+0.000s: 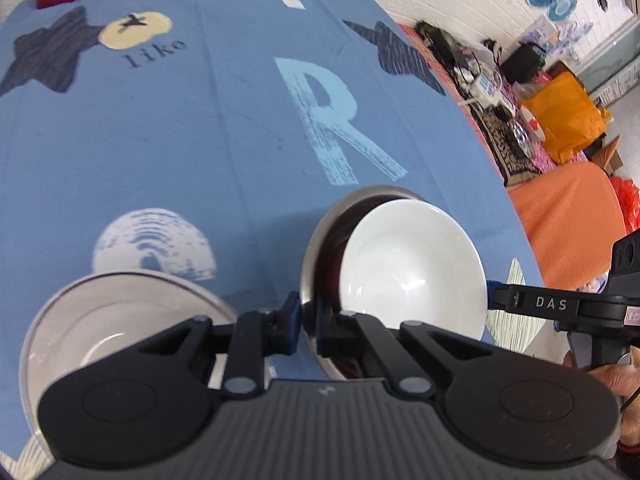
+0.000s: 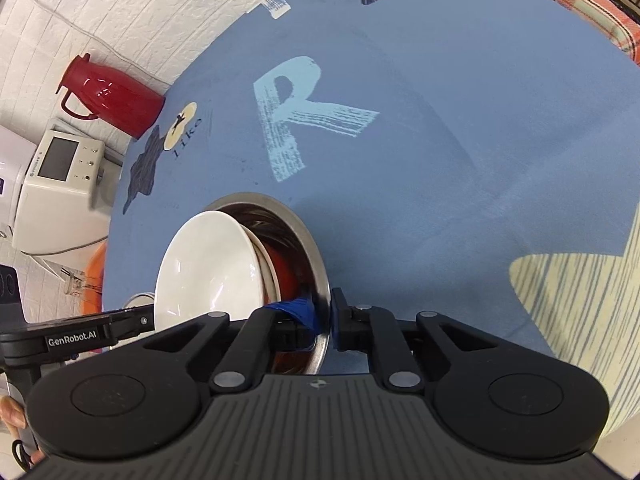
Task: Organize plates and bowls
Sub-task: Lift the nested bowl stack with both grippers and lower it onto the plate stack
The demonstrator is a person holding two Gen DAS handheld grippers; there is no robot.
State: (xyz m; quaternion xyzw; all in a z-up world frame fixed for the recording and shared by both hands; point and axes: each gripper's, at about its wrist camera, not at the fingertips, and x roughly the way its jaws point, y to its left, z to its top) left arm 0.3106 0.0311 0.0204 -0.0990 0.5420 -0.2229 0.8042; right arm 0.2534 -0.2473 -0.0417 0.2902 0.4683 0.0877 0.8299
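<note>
Black linkages of the left tongs (image 1: 307, 322) fill the foreground of the left wrist view, their blue-padded fingers clenched on the near rim of a steel bowl (image 1: 316, 240). That bowl is tipped up on edge, its opening facing right, with a white bowl (image 1: 412, 264) nested inside it and also tilted, its hollow facing right and toward the camera. Left of them, an empty steel bowl (image 1: 120, 320) sits upright on the worktop (image 1: 200, 140), which is covered by a blue cloth printed with a large pale "R". At the far right, the right tongs (image 1: 496, 294) reach in beside the white bowl's edge.

In the right wrist view, the white bowl (image 2: 208, 268) lies left, a red dish (image 2: 286, 276) behind it, and the steel bowl (image 2: 310, 240) encloses both. The right tongs (image 2: 326, 318) grip the steel rim between their pads. A red jug (image 2: 108, 96) stands at the worktop's (image 2: 440, 120) far left edge.
</note>
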